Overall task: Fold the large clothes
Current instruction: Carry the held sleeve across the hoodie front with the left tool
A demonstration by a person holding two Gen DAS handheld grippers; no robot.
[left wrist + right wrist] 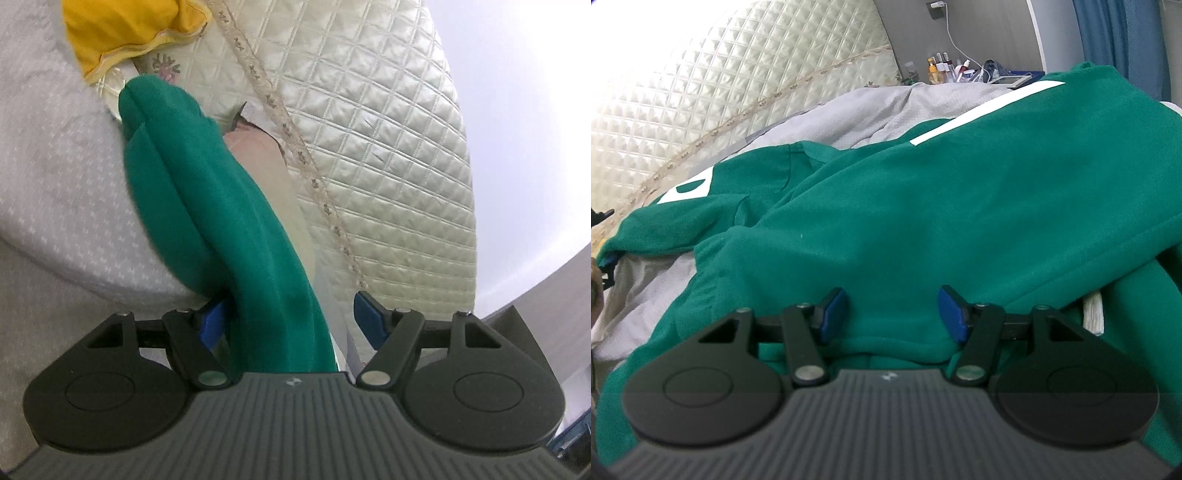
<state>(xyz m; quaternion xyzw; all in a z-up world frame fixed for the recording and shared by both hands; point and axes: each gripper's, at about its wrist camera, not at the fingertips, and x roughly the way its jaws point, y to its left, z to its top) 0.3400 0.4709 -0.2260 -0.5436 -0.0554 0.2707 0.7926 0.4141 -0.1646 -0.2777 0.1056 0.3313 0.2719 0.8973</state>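
A large green garment [923,206] with white stripes and a white letter lies bunched on the bed. My right gripper [892,312] has a thick fold of it between its blue pads, and both pads press against the cloth. In the left wrist view a long rolled fold of the green garment [207,192] runs up from my left gripper [290,319]. The cloth leans on the left pad [212,321], while the right pad [369,317] stands clear of it, so the jaws are open. The left gripper's black frame [600,218] shows at the far left of the right wrist view.
A cream quilted headboard [369,129] stands behind the bed. A yellow pillow [129,33] lies on the grey bedcover [55,166]. In the right wrist view, bottles [942,68] crowd a bedside table, and a blue curtain [1126,37] hangs at the far right.
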